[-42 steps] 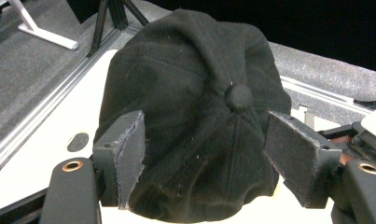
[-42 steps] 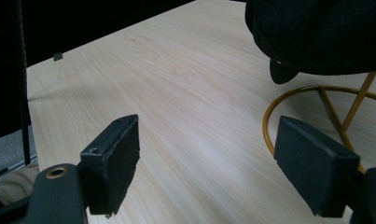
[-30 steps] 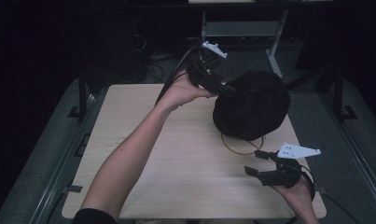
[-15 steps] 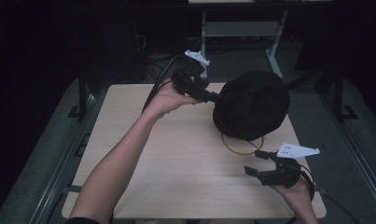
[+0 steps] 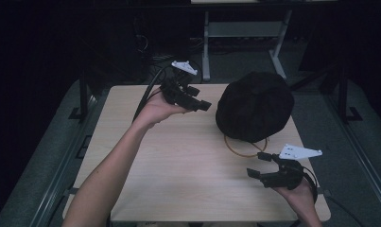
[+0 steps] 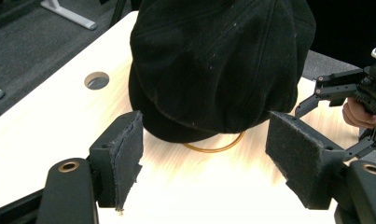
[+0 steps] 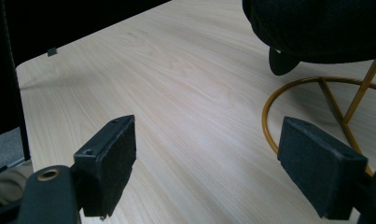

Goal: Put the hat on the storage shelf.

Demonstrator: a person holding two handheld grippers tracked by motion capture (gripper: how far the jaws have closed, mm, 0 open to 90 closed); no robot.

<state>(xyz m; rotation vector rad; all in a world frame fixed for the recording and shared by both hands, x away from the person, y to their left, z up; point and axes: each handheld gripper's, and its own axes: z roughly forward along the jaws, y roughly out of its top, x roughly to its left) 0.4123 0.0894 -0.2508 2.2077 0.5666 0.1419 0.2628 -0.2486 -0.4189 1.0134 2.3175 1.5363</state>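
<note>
The left gripper (image 5: 203, 105) is up in the middle of the high view, a bit left of center. Its jaws stand wide apart and nothing is between them. They point toward the black hat (image 5: 254, 106), which is just to the right of it. The gripper and the hat do not touch. In the left gripper view, the hat (image 6: 220, 65) fills the top middle of the frame, and the two dark pads (image 6: 128, 156) sit low at the left and right with only table showing between them.

The hat sits on a gold wire stand (image 5: 245, 147). In the high view, the stand's round ring peeks out under the hat's lower edge. The ring lies flat on the light wood table (image 5: 178, 161).

The right gripper (image 5: 260, 164) is at the lower right of the high view, held in a hand (image 5: 299, 196). Its jaws are wide open too and hold nothing. It is near the gold ring but not touching it. In the right gripper view, the ring (image 7: 316, 112) is at the right side of the frame, with thin gold legs going up to the hat (image 7: 316, 28) in the top right corner.
</note>
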